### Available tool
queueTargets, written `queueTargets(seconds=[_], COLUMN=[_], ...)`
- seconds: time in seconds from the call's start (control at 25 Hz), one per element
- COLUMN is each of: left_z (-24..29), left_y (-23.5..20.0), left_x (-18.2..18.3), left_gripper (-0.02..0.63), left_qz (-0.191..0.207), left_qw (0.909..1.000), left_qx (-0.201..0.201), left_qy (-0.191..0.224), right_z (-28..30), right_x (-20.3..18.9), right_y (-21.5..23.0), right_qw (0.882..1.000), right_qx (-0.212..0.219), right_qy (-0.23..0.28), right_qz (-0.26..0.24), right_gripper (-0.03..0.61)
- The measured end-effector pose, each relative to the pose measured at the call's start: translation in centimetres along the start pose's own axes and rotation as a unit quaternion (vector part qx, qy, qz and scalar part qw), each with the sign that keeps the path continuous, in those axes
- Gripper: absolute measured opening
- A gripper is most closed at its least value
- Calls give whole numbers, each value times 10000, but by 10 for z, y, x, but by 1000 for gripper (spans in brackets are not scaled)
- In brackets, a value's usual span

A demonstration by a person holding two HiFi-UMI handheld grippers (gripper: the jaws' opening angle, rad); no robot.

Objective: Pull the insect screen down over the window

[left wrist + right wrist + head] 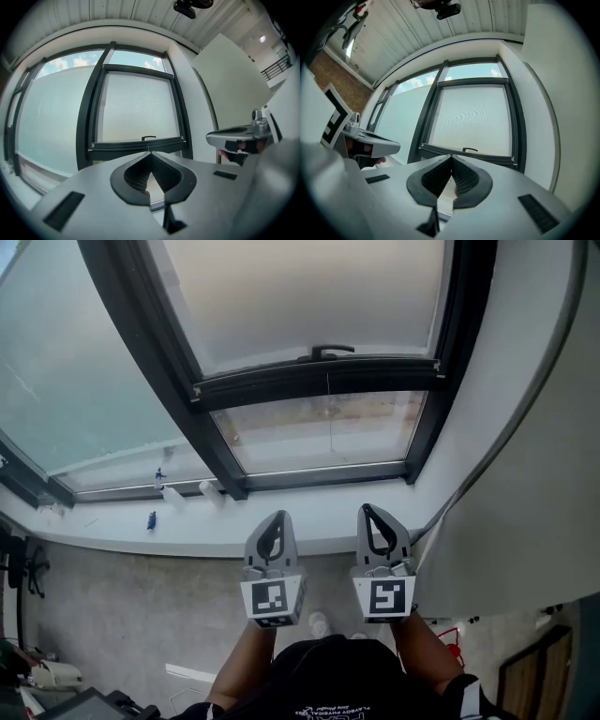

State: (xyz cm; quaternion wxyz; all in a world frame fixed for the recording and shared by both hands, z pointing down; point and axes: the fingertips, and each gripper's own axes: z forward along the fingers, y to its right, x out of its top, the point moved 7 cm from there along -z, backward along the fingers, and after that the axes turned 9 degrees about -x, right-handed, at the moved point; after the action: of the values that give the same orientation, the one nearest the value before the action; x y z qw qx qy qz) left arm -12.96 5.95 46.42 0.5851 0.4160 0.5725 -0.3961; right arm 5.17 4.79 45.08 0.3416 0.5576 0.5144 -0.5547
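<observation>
The screen (309, 296) covers most of the right-hand window (424, 418). Its dark bottom bar (319, 378) sits well down the frame, and a strip is left uncovered between the bar and the frame's lower edge. A small black handle (328, 352) stands on the bar near its middle, and a thin cord (329, 423) hangs from the bar across the uncovered strip.

The person holds both grippers out side by side over the white sill (187, 521), pointing at the window. The left gripper (278, 516) has its fingers (136, 176) clenched tip to tip with nothing between them. The right gripper (367, 510), just beside it, is the same, its fingers (464, 180) pressed together and empty.

Neither gripper touches the screen. The bar and handle lie ahead of the fingertips and apart from them, with the sill and the frame's lower edge between. From each gripper the handle shows just above its closed tips, a little right of the right gripper's.
</observation>
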Motion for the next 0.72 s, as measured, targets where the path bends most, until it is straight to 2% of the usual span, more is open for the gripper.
queueTargets(seconds=[0.12, 0.24, 0.48, 0.72], left_z=[-5, -12, -30, -46], left_y=[19, 37, 72, 89], left_x=[-4, -5, -5, -21], left_gripper=[2, 2, 2, 2], left_qz=[64, 50, 63, 339], left_qw=[9998, 9996, 9997, 9985], left_qx=[-79, 5, 120, 259], left_qy=[-161, -283, -185, -347], right_z=[-17, -35, -66, -89], right_x=[3, 3, -4, -14], right_y=[14, 26, 42, 50], right_qw=[9999, 9997, 9996, 9993], right_qx=[-85, -139, -157, -96], right_qy=[53, 118, 43, 187], right_qz=[111, 146, 216, 299], right_gripper=[5, 5, 5, 5])
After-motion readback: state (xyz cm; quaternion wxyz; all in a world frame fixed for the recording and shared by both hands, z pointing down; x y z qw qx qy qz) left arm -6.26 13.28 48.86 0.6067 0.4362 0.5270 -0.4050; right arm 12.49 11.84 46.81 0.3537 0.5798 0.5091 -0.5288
